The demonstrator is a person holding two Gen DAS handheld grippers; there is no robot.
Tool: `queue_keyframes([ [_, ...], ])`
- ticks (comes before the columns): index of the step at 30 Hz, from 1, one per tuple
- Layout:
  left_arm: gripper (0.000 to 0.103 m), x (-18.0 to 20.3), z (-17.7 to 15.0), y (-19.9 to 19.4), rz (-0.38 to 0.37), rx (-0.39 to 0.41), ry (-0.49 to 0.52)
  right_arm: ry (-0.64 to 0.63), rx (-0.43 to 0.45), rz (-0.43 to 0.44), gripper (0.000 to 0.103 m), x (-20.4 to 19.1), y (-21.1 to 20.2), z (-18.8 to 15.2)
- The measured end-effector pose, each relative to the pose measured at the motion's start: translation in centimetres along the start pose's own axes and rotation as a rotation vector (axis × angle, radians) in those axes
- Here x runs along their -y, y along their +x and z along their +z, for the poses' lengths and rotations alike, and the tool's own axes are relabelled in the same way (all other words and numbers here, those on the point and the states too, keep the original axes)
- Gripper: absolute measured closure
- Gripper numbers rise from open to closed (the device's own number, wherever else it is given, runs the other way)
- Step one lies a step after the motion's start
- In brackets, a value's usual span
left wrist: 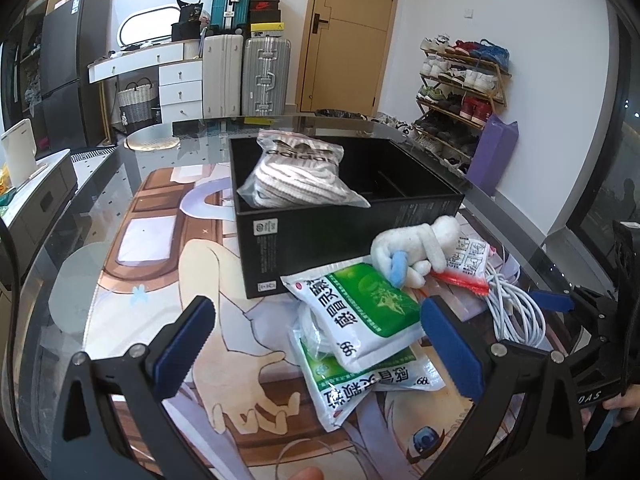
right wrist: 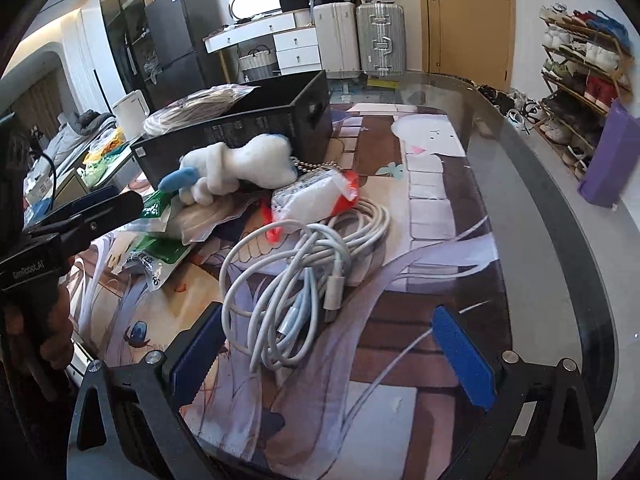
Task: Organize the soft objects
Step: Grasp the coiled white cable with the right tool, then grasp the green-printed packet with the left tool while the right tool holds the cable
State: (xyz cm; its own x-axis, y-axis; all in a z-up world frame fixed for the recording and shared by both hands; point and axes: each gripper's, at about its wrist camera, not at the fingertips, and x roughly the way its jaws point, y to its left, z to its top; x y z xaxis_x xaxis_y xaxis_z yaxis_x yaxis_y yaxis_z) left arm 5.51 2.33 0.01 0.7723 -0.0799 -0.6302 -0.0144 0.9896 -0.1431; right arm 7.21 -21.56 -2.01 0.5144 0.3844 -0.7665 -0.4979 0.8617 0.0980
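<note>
A black box (left wrist: 320, 236) stands on the printed mat, and a clear bag of grey-white laces (left wrist: 298, 178) rests in it. In front lie green-and-white medicine packets (left wrist: 360, 320), a white plush toy (left wrist: 416, 252), a small clear packet with red ends (left wrist: 470, 264) and a coiled white cable (left wrist: 516, 312). My left gripper (left wrist: 320, 344) is open just in front of the packets. My right gripper (right wrist: 332, 352) is open around the near end of the cable (right wrist: 304, 276). The plush (right wrist: 240, 168) and box (right wrist: 240, 136) lie beyond it.
The glass table's curved edge (right wrist: 560, 216) runs along the right. The left gripper's body (right wrist: 72, 220) shows at the left of the right wrist view. Suitcases (left wrist: 248, 72), a door, a shoe rack (left wrist: 460, 92) and a purple bag (left wrist: 492, 152) stand behind.
</note>
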Motion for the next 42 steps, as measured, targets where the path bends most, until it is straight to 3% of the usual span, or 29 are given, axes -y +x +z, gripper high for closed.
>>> queue_keyframes([
  [10,0.0,0.7,-0.1,-0.1,0.004,-0.005,0.007,-0.009,0.033,-0.084,0.004,-0.4,1.9,1.8],
  [17,0.0,0.7,-0.3,0.3,0.002,-0.016,0.01,0.025,0.07,-0.035,0.047,0.6,1.8,2.1],
  [24,0.0,0.9,-0.2,0.3,-0.006,-0.021,0.016,0.115,0.069,0.087,0.055,1.8,1.0,1.5],
  [29,0.0,1.1,-0.2,0.3,-0.011,-0.026,0.016,0.148,0.069,0.156,0.071,2.0,0.2,0.5],
  [37,0.0,1.8,0.1,0.3,-0.017,-0.028,0.022,0.126,0.1,0.165,0.071,1.7,-1.1,-0.1],
  [42,0.0,2.0,0.0,0.6,-0.023,-0.037,0.02,0.125,0.175,0.175,0.071,2.0,-3.1,0.1],
])
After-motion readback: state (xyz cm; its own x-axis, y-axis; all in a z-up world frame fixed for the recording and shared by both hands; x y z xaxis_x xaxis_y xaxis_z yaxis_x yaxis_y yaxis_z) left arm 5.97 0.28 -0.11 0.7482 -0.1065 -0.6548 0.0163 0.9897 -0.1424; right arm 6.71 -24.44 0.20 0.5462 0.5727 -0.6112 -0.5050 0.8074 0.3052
